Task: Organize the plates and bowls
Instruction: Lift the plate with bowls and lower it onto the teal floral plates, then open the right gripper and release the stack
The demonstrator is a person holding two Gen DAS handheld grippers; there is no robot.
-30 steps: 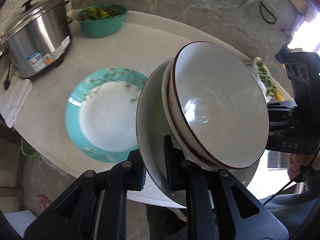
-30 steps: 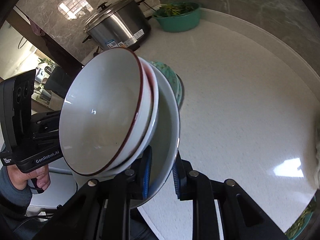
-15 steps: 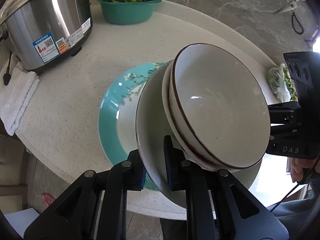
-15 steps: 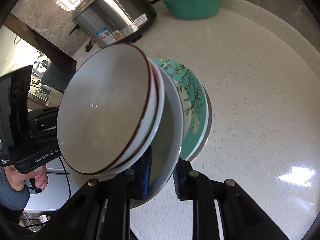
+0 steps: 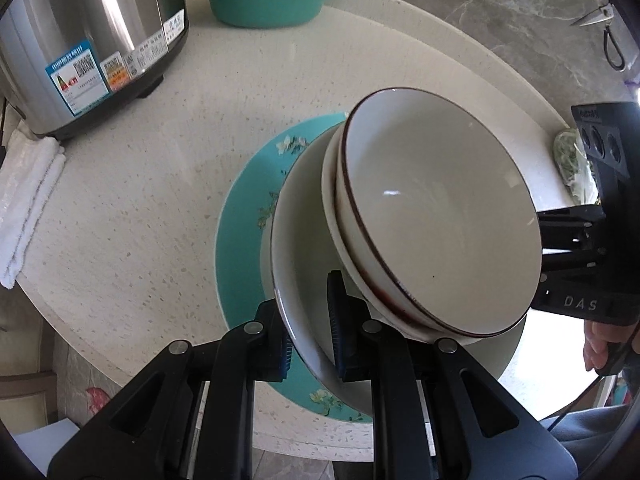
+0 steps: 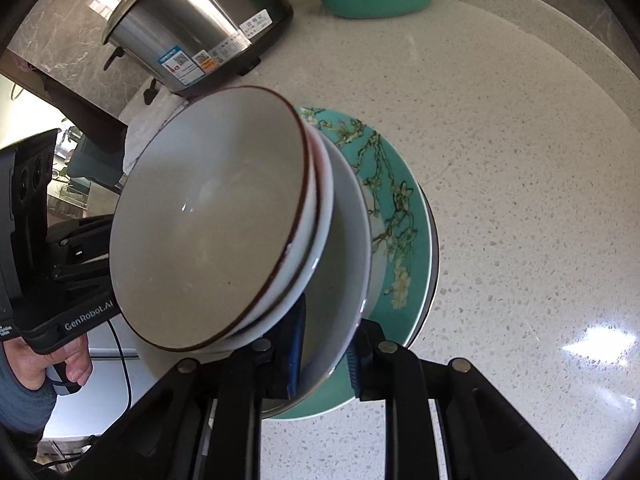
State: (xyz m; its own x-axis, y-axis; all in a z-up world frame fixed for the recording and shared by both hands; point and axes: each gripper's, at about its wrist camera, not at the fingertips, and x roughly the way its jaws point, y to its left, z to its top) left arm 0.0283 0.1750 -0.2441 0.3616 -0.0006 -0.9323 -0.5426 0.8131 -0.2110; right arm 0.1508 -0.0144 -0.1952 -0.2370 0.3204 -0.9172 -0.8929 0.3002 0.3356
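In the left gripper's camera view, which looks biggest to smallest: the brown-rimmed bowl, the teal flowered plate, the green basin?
1. Brown-rimmed bowl, though it is nearest the camera, so unsure against the plate.
2. Teal flowered plate, mostly hidden.
3. Green basin, farthest away.

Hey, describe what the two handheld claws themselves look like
Both are matte black plastic with silver pivot bolts and ribbed blue pads. The left claw body reads "GenRobot.AI" in white; the right claw body reads "DAS". Each has a thin black cable, held by a bare hand with a grey sleeve.
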